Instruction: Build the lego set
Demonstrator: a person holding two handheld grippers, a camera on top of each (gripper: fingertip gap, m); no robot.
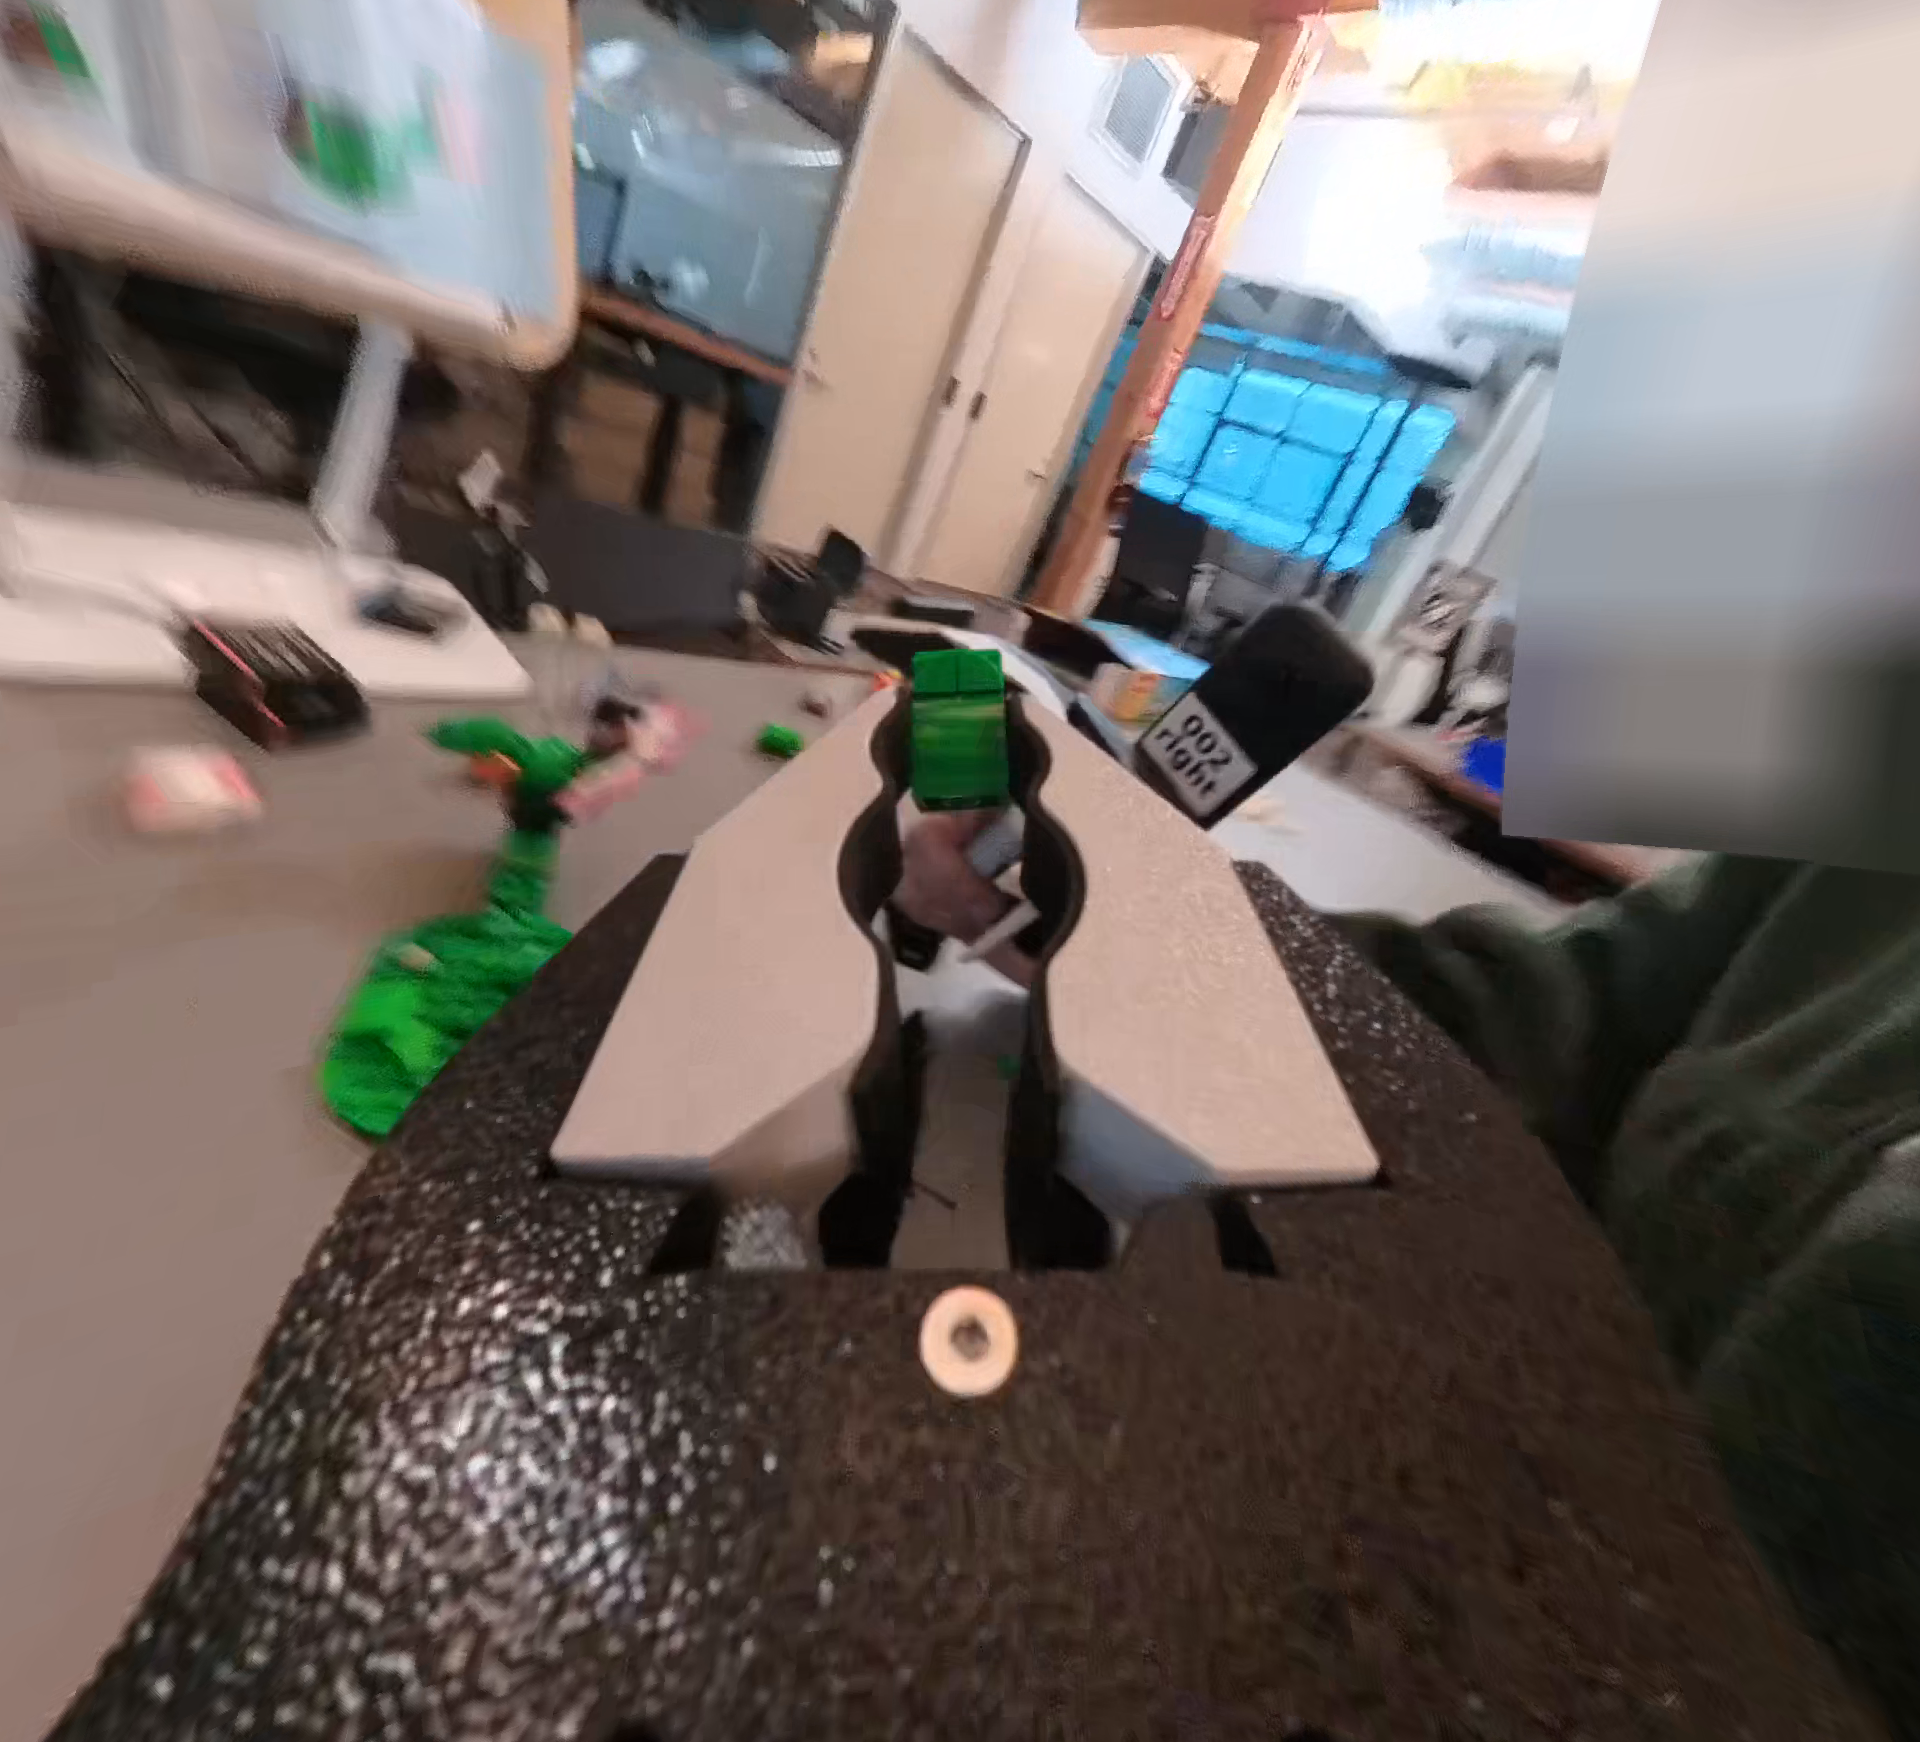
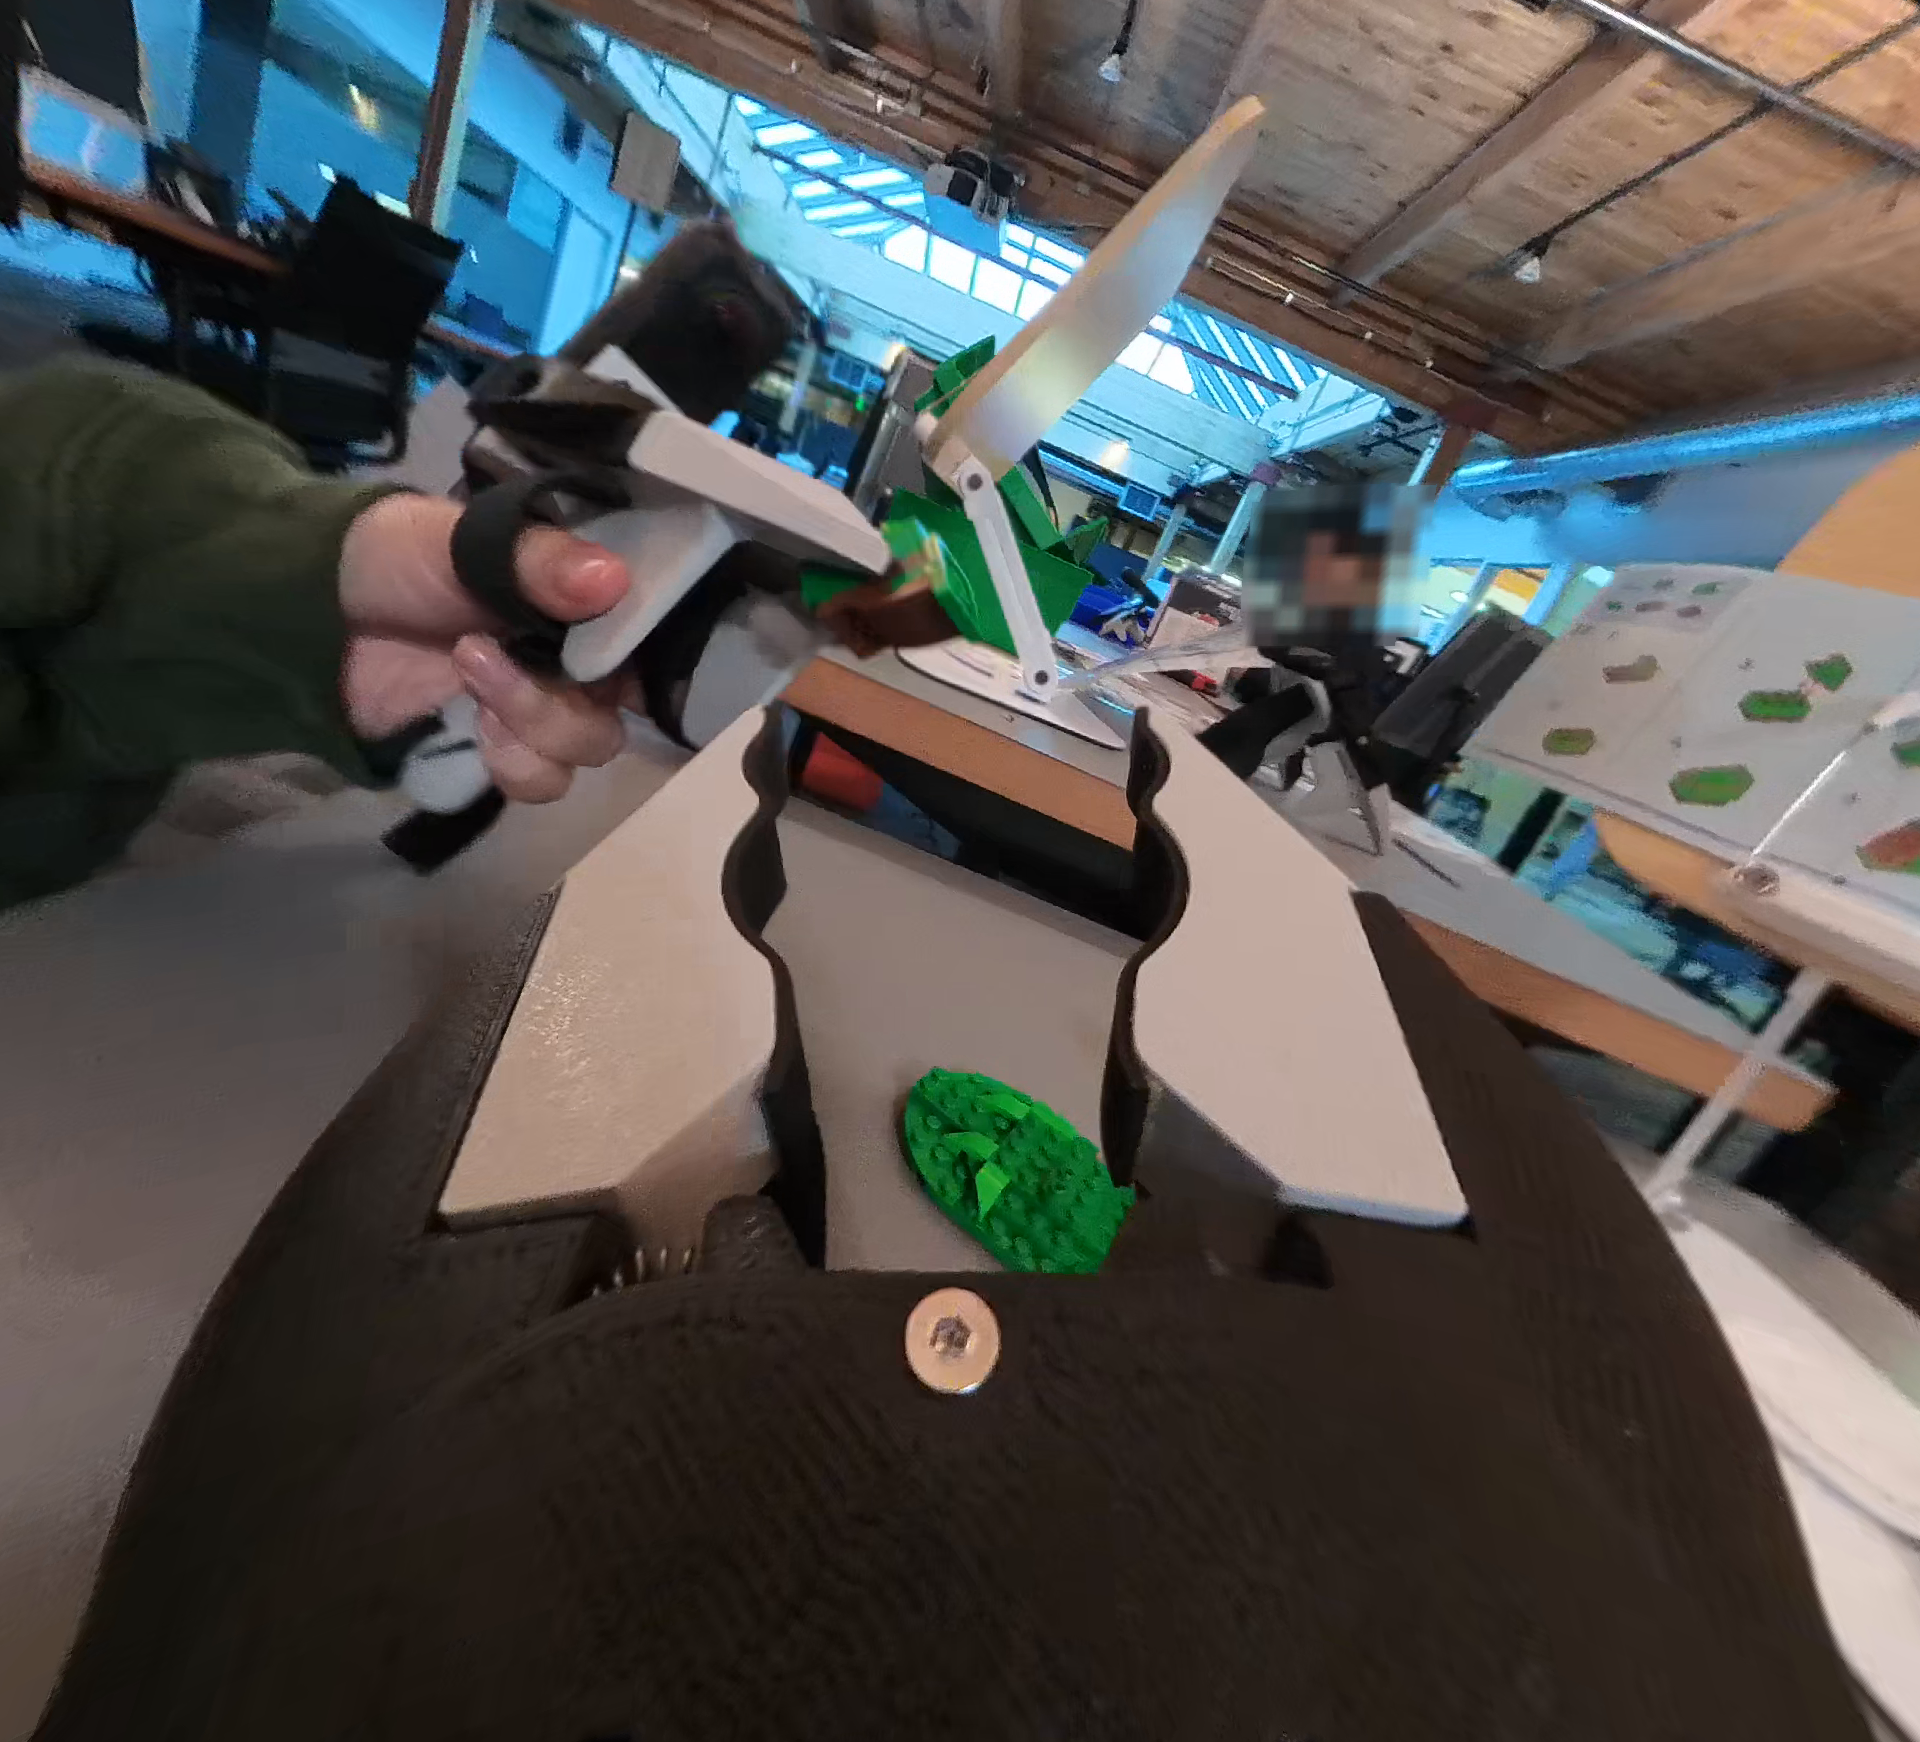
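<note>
My left gripper is shut on a small green lego piece and holds it in the air above the table. In the right wrist view the left gripper comes in from the left in a person's hand, with the green and brown lego piece at its tip. My right gripper is open and empty. A round green lego plate lies on the table below, seen between its fingers. The same plate is blurred at the left of the left wrist view.
More green and pink lego parts and a black box lie on the grey table. A white stand with a tilted board rises behind the left gripper. Instruction sheets stand at the right. A green sleeve is close by. Only a small space, under 4 cm, lies between the two pairs of fingers.
</note>
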